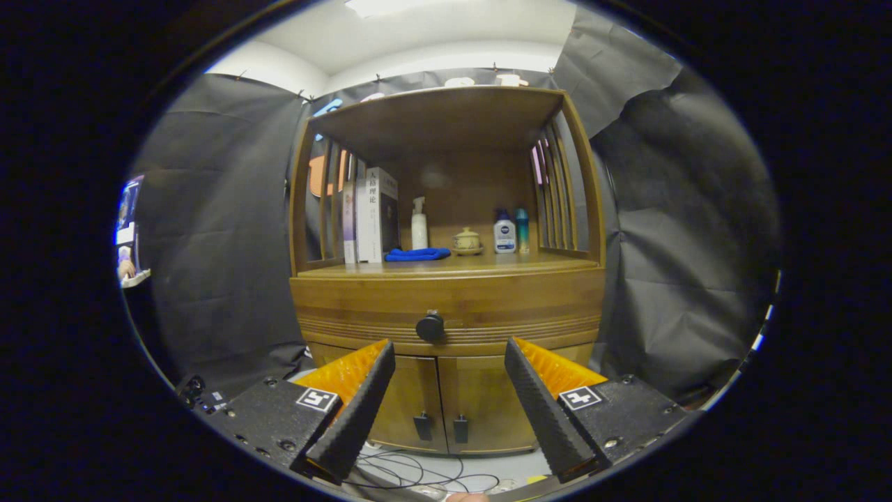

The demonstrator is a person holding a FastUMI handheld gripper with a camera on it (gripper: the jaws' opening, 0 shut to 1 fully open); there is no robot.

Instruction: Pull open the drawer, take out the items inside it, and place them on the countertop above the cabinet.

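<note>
Drawer point(446, 307) closed – knob point(430, 326) beyond tongs point(449, 348) – spread, holding nothing.

The gripper point(449, 348) hangs with its jaws spread wide, apart from the cabinet point(446, 307), and open air lies between them and the closed drawer's knob point(430, 326). On the counter point(550, 263) the front strip is bare, while books point(371, 216) stand at the left with a blue cloth point(417, 254) beside them. A spray bottle point(419, 223), small pot point(466, 241) and two bottles point(511, 231) line the back, and slatted side rails point(557, 195) and a top shelf point(439, 115) close it in.
</note>
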